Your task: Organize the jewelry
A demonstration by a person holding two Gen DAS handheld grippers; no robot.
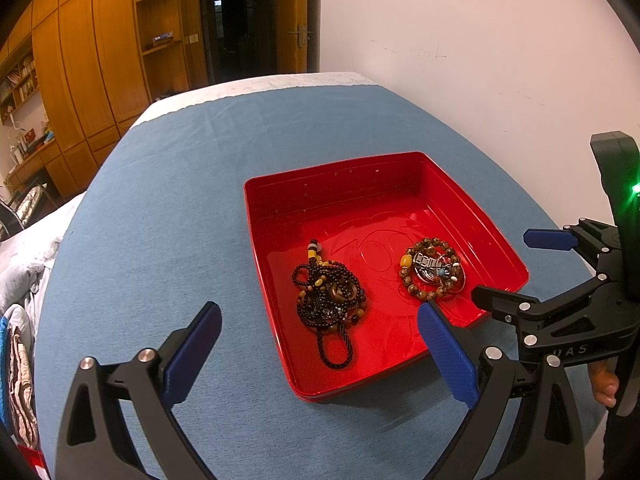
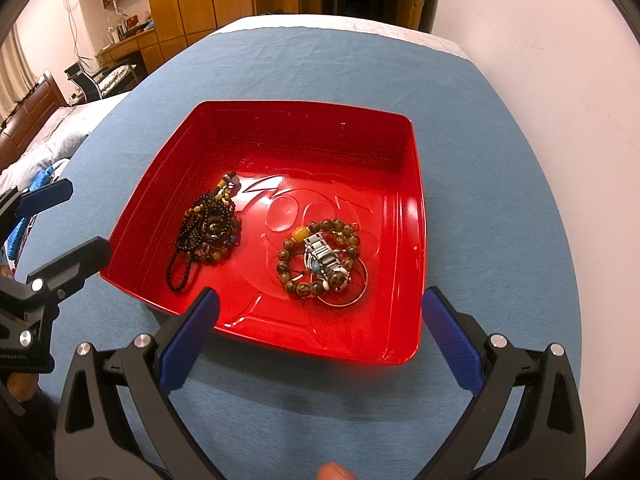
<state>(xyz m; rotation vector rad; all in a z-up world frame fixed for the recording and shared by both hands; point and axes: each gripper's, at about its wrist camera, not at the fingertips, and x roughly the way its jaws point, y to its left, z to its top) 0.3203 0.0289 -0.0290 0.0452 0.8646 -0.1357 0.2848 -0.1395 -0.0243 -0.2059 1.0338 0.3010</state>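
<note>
A red tray [image 1: 340,188] [image 2: 416,208] sits on the blue cloth. In it lie a heap of dark bead necklaces [image 1: 330,296] [image 2: 208,232] on the left and a brown bead bracelet with a silver watch band [image 1: 432,270] [image 2: 324,258] on the right. My left gripper [image 1: 320,320] is open and empty, hovering at the tray's near edge by the dark beads. My right gripper [image 2: 320,308] is open and empty over the tray's near edge, just short of the bracelet; it also shows in the left wrist view [image 1: 516,272].
The blue cloth [image 1: 180,200] [image 2: 500,120] covers a table next to a white wall. A bed [image 2: 36,148] and wooden cabinets [image 1: 80,80] lie beyond the left side. The left gripper shows in the right wrist view [image 2: 68,224].
</note>
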